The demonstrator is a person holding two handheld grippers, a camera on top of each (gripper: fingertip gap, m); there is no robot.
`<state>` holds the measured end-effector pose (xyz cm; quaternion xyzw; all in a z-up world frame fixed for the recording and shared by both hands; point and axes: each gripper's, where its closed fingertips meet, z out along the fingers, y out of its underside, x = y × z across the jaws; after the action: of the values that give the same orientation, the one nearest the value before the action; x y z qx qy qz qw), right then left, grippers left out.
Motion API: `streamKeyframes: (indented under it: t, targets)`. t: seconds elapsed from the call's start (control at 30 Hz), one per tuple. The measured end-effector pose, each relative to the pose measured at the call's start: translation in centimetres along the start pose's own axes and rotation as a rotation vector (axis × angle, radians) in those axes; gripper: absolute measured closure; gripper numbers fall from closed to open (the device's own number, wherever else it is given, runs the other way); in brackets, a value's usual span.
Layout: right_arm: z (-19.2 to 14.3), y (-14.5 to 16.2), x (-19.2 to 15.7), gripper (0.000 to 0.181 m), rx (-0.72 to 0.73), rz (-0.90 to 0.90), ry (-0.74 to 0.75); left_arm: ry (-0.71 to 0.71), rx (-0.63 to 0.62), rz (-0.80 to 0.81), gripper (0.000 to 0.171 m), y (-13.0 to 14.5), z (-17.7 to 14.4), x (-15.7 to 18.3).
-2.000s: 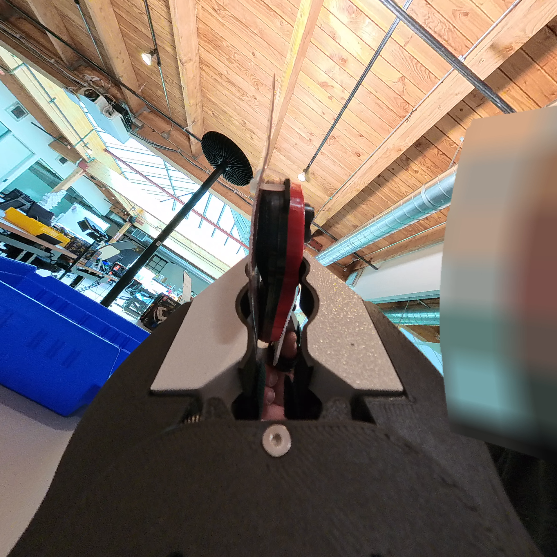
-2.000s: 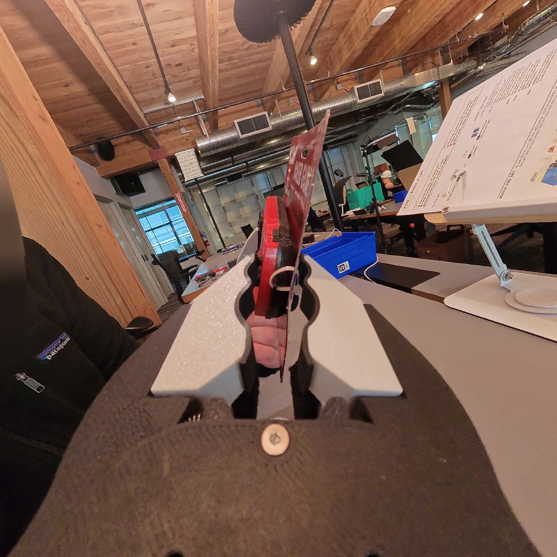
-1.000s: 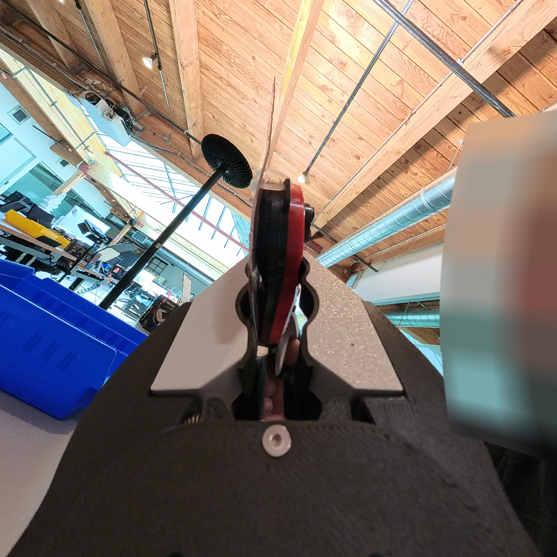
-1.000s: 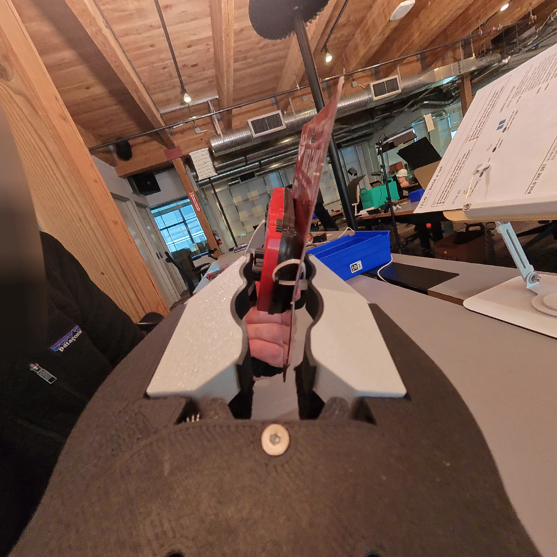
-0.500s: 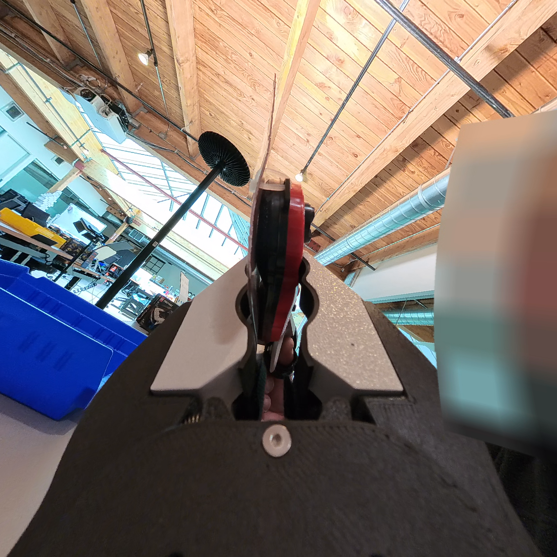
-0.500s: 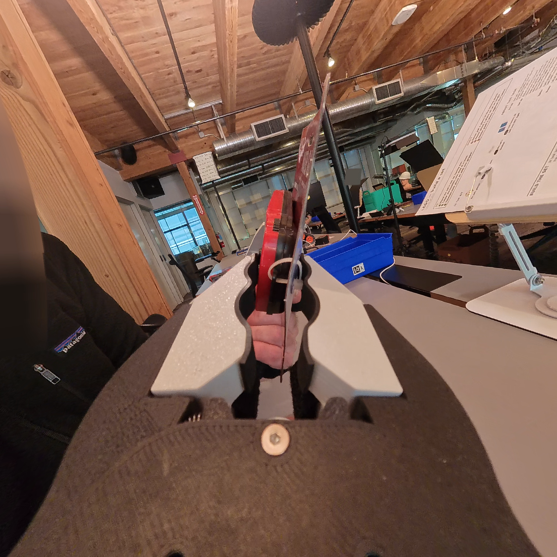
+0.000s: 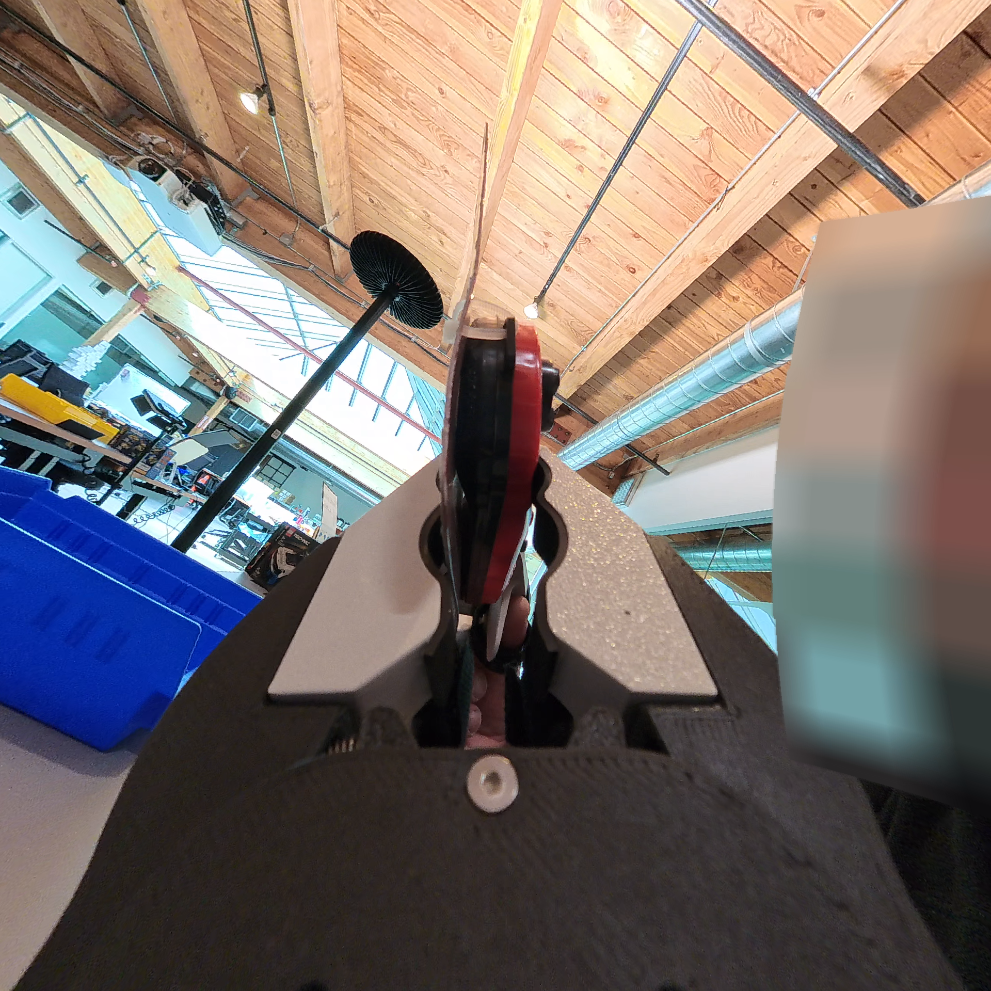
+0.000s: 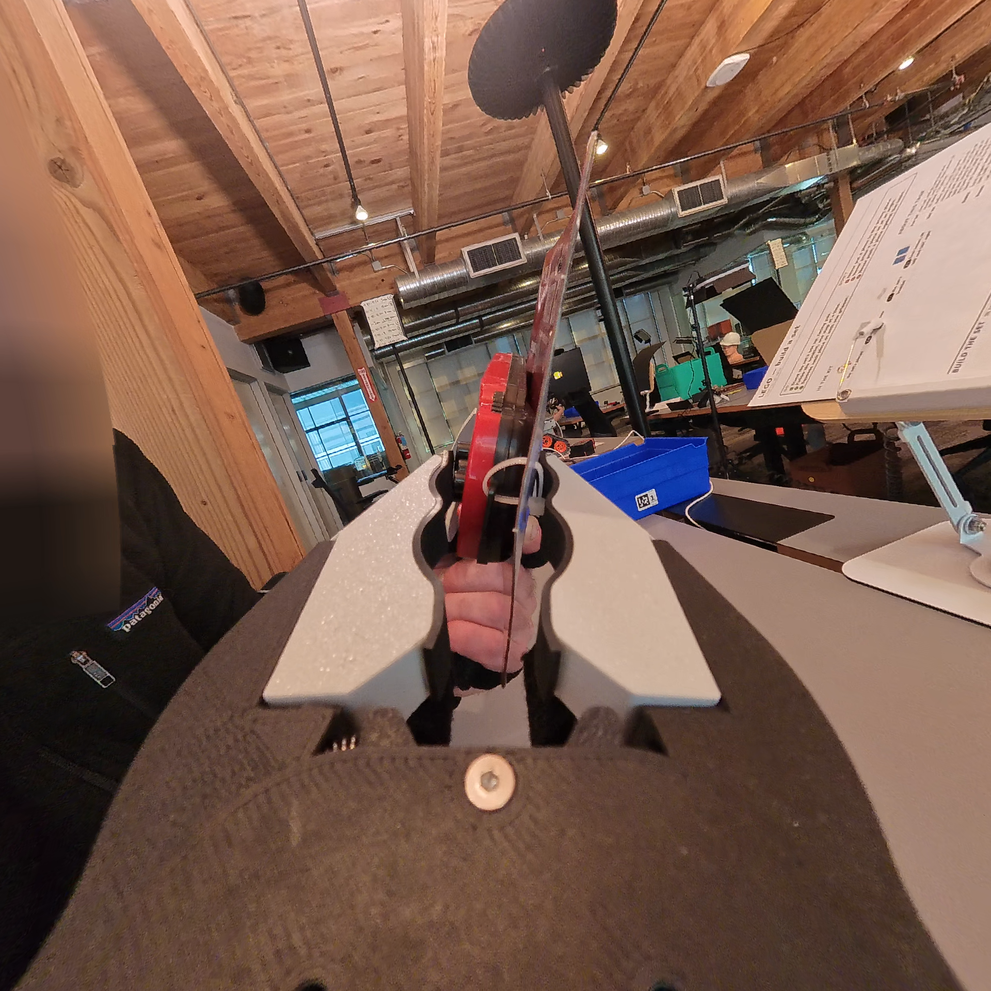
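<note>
My left gripper (image 7: 490, 515) points up at the wooden ceiling, its jaws closed on a red and black flat item (image 7: 504, 429) tied to a thin card backing (image 7: 477, 241) that I see edge-on. My right gripper (image 8: 493, 509) is level, its jaws closed on a like red and black item (image 8: 485, 456), fixed by a white zip tie (image 8: 498, 477) to a dark red card (image 8: 557, 300). Behind the jaws in both views a person's hand (image 8: 482, 616) shows close to the item. I cannot tell whether both views show one and the same item.
A blue bin (image 7: 80, 616) sits on the grey table (image 7: 43, 804) at the left. In the right wrist view a blue bin (image 8: 643, 472), a black mat (image 8: 751, 517) and a white document stand (image 8: 885, 322) lie ahead and right. A person in a black jacket (image 8: 107, 670) is at the left.
The right gripper has tilted and shifted a little, so the red card now shows more edge-on and leans right. The left gripper has hardly moved.
</note>
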<state>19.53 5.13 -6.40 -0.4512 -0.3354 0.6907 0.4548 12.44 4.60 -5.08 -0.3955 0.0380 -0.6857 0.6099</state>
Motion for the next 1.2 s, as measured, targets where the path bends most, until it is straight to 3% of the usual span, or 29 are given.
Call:
streamKeyframes:
  t: [0.33, 0.67, 0.8, 0.9, 1.2]
  targets:
    - [-0.37, -0.68, 0.13, 0.149, 0.049, 0.012, 0.003, -0.011, -0.001, 0.001, 0.148, 0.15, -0.02, -0.25]
    - [-0.79, -0.78, 0.46, 0.159, 0.052, 0.012, 0.026, -0.011, -0.005, 0.010, 0.148, 0.21, -0.04, -0.21]
    - [-0.71, -0.68, -0.11, 0.142, 0.042, 0.022, -0.003, -0.014, -0.001, 0.011, 0.148, 0.18, -0.03, -0.24]
    - [-0.57, -0.44, 0.20, 0.154, 0.028, 0.012, 0.022, -0.011, 0.001, 0.007, 0.148, 0.14, -0.11, -0.25]
    - [-0.75, -0.26, 0.41, 0.160, 0.010, -0.001, 0.036, -0.010, -0.006, 0.022, 0.148, 0.24, -0.01, -0.05]
